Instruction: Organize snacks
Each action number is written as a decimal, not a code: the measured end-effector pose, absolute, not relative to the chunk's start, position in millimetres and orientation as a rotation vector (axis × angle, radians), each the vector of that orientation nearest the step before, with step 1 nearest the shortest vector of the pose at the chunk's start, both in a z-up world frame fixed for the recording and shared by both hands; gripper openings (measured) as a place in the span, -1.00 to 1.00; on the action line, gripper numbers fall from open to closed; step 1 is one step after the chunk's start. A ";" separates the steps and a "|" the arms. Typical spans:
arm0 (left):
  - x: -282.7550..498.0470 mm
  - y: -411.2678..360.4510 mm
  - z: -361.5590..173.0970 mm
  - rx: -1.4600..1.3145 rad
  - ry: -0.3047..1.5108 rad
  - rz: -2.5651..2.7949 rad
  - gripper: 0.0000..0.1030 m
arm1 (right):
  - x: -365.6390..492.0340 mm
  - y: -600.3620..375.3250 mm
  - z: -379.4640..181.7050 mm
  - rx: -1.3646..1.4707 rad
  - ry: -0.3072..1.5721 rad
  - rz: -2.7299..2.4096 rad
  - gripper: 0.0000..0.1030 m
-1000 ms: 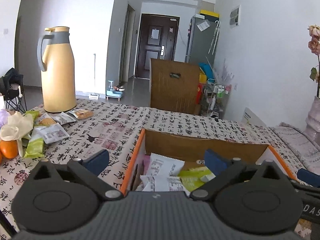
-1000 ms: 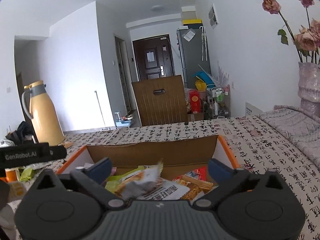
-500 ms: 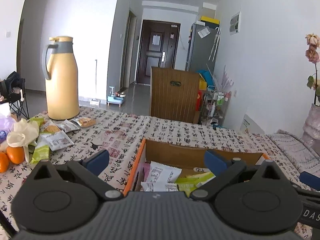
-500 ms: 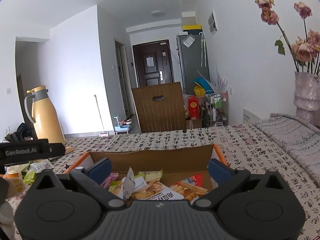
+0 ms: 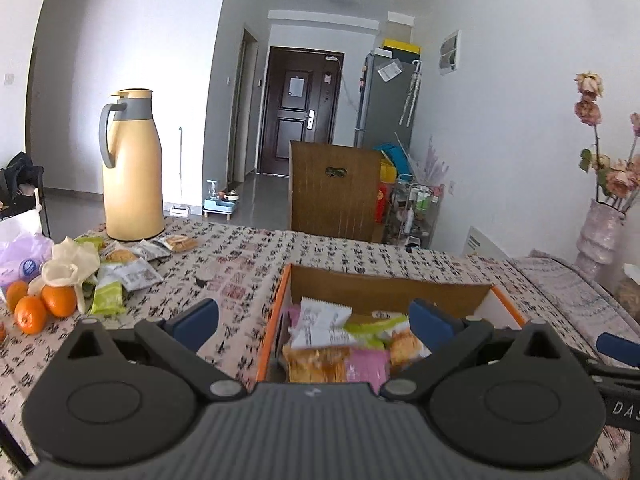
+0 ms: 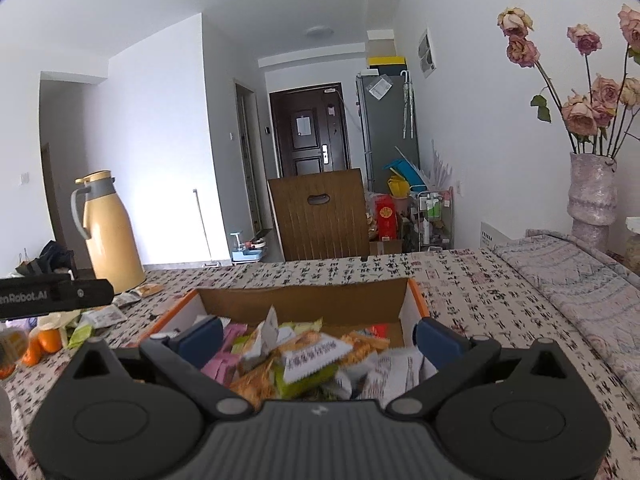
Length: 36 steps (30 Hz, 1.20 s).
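A cardboard box (image 5: 280,292) with an orange rim stands on the patterned tablecloth, filled with mixed snack packets (image 5: 332,344). My left gripper (image 5: 314,320) is open over the box's near left corner, its fingers holding nothing. My right gripper (image 6: 318,336) is open over the box's (image 6: 416,300) near edge, and the heaped packets (image 6: 308,360) show blurred between its fingers. Loose snack packets (image 5: 128,272) lie on the table by the yellow thermos (image 5: 132,168). The left gripper's body (image 6: 52,294) shows at the left of the right wrist view.
Oranges (image 5: 44,304) and a plastic bag (image 5: 20,256) sit at the table's left edge. A vase of dried roses (image 6: 592,196) stands at the far right beside a folded cloth (image 6: 568,276). A wooden chair back (image 5: 334,192) rises behind the table.
Both views have shifted: the thermos sits further right in the left wrist view. The packets in the box lie differently, piled higher and blurred. Both grippers stayed open.
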<state>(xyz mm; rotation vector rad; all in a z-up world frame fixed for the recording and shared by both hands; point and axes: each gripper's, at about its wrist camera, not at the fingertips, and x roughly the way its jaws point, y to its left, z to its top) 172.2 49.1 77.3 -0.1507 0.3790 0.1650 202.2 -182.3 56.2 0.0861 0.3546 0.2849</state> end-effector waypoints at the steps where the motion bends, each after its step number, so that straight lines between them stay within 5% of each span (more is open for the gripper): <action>1: 165.7 48.8 76.5 -0.149 0.381 0.162 1.00 | 195.8 -183.7 56.0 0.085 0.356 0.287 1.00; 36: 54.4 24.5 -1.5 -0.100 0.598 0.027 1.00 | 75.5 -212.3 1.8 0.065 0.549 0.278 1.00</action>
